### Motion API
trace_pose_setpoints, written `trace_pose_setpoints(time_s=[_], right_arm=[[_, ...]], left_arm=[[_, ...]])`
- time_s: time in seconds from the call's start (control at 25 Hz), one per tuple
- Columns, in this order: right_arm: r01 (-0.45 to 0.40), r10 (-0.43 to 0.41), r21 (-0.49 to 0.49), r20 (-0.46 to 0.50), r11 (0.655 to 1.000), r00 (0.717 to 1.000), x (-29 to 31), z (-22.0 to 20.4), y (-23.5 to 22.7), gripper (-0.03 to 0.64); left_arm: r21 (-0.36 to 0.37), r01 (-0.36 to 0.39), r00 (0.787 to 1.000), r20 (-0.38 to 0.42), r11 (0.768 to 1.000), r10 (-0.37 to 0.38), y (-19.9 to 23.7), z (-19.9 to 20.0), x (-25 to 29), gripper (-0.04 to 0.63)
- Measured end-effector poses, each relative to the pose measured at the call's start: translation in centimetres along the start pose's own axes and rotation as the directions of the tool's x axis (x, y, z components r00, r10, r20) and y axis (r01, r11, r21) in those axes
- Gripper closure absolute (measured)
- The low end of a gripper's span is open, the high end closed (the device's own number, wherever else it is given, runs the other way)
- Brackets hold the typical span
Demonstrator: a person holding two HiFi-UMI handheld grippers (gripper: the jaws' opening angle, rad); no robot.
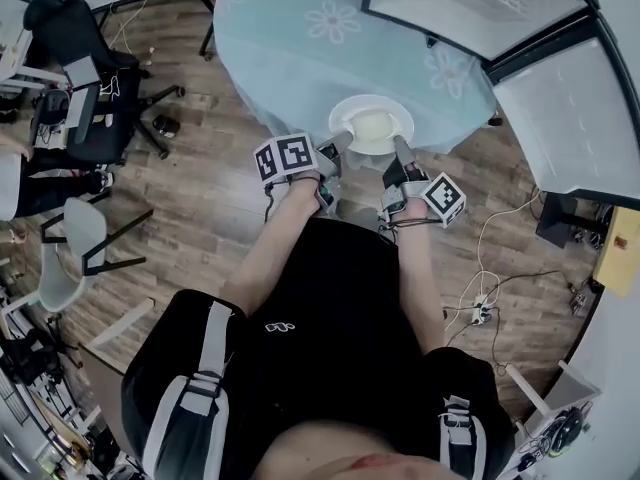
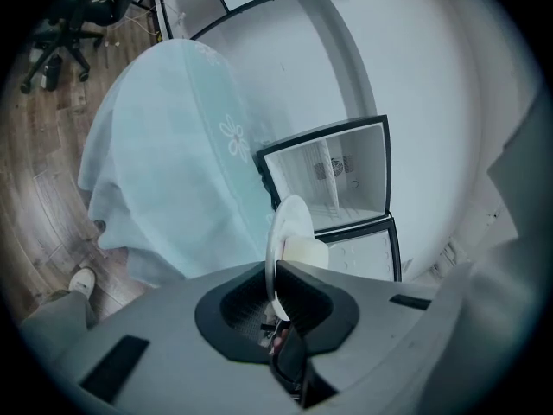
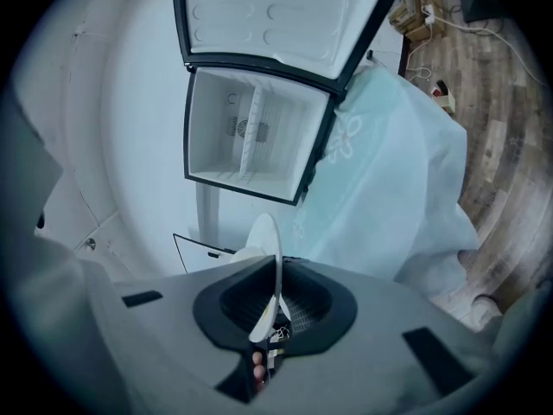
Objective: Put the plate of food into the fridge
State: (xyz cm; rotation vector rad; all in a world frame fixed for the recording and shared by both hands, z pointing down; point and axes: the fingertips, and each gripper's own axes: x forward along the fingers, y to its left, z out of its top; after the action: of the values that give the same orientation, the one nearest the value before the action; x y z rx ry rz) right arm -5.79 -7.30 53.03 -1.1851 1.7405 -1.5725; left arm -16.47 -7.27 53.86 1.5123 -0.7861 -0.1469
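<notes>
Plate (image 1: 371,128) held level out in front of the person, at the near edge of the counter (image 1: 290,48), which is draped in a pale blue flowered cloth (image 2: 173,145). It looks lifted clear of the cloth, not resting on it.

Left gripper (image 1: 338,146) is closed narrow on the plate's left rim and right gripper (image 1: 401,152) on its right rim. Each gripper view shows the thin white rim pinched edge-on between that gripper's own jaws. Nothing else is in either grip.

Food (image 1: 372,126): one pale, soft-looking heap in the middle of the plate. I cannot tell what it is.

Fridge (image 1: 470,13) stands past the counter with its door (image 3: 276,15) swung open. The white compartment is lit and bare, apart from a shelf or divider inside. Plate and fridge are well apart, with the counter's corner between them.

Progress, as I judge it:
- Done: pick-up made, fridge already open.
- Left: carrying the plate round the counter, sliding it onto a shelf, letting go, and perhaps shutting the door.
- The plate must stay level, since two rim grips give little hold.

Count:
- one plate
- one portion of food
- two grippers
- one fridge, one open door
- one counter
- behind the person, one black office chair (image 1: 75,43) and one white chair (image 1: 72,243) on the wooden floor (image 1: 200,198)
</notes>
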Motion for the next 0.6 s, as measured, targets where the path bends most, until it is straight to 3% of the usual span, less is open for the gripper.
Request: trace_pose_setpoints(time_s=[0.2,0.4,0.6], right_arm=[[0.025,-0.027,0.020,0.090,0.999,0.996,-0.9,4.2,-1.1,0.597],[0.089,-0.094,0.054,0.097,0.995,0.991,-0.9,6.8,-4.2,0.595],[0.064,-0.065,0.011,0.072,0.998,0.995,2.1,12.3,-4.4,0.592]], left_arm=[[0.044,0.034,0.997,-0.065,0.998,-0.032,-2.0,-0.3,4.4,0.574],[-0.004,0.011,0.993,-0.116,1.000,-0.011,-1.2,-0.6,8.4,0.577],[-0.007,0.015,0.996,-0.086,1.000,-0.015,-3.0,2.0,13.4,0.575]])
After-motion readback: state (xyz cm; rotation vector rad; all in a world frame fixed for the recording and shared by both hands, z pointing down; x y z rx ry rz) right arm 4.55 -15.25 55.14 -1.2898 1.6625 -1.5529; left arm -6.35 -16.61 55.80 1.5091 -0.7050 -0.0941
